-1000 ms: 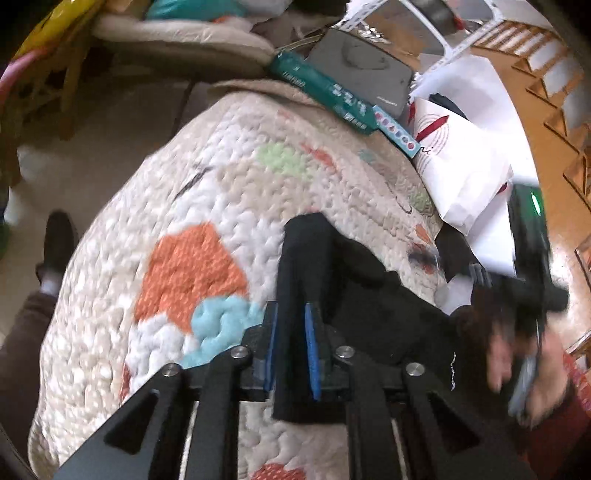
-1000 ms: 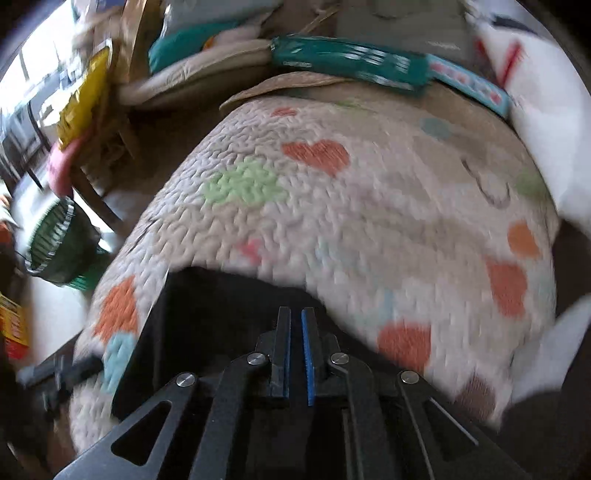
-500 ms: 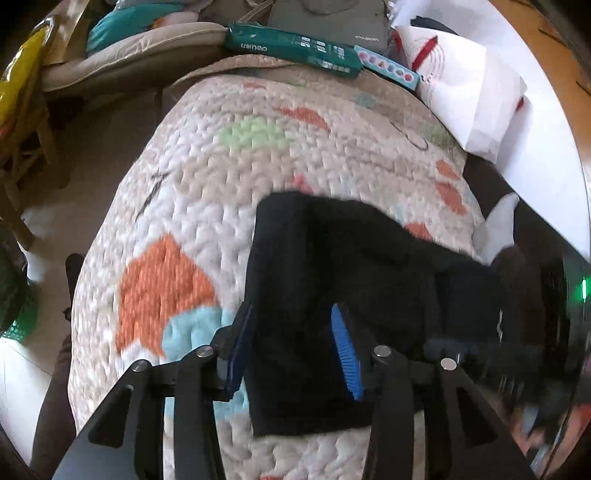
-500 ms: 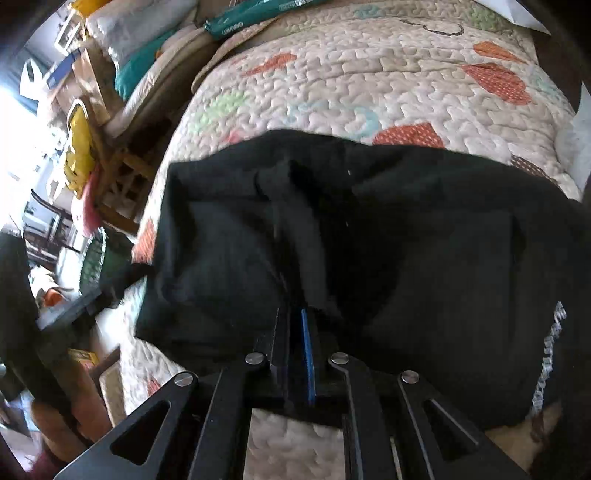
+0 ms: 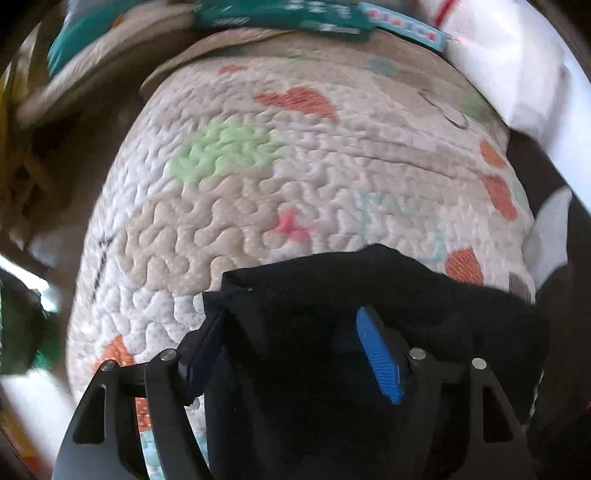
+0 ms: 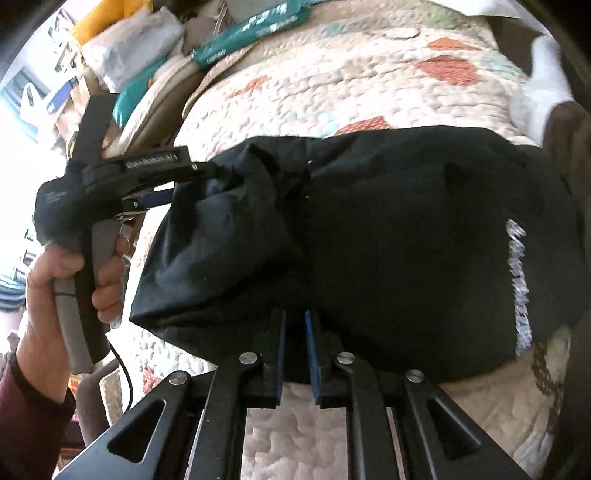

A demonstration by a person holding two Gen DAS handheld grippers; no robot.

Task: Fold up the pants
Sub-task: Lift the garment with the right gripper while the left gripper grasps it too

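Observation:
The black pants [image 6: 369, 236] lie folded in a thick bundle on the quilted bedspread [image 6: 369, 74], with white lettering near their right end. My left gripper [image 5: 295, 350] is open wide, its blue pads on either side of the pants' left end [image 5: 332, 295]. In the right wrist view the left gripper [image 6: 173, 184] reaches into that end from the left, held by a hand. My right gripper [image 6: 295, 332] sits at the near edge of the bundle with its jaws slightly apart; black cloth lies at the gap.
The quilt [image 5: 277, 166] has coloured patches. A teal packet [image 5: 280, 18] and a white bag [image 5: 517, 66] lie at the far side. A white sock [image 6: 543, 77] lies at the right edge. Cluttered shelves and bags [image 6: 110, 55] stand left of the bed.
My left gripper opened from shut on the cloth and moved forward over the pants' end. The pants dropped onto the quilt as a folded bundle. My right gripper's jaws parted slightly.

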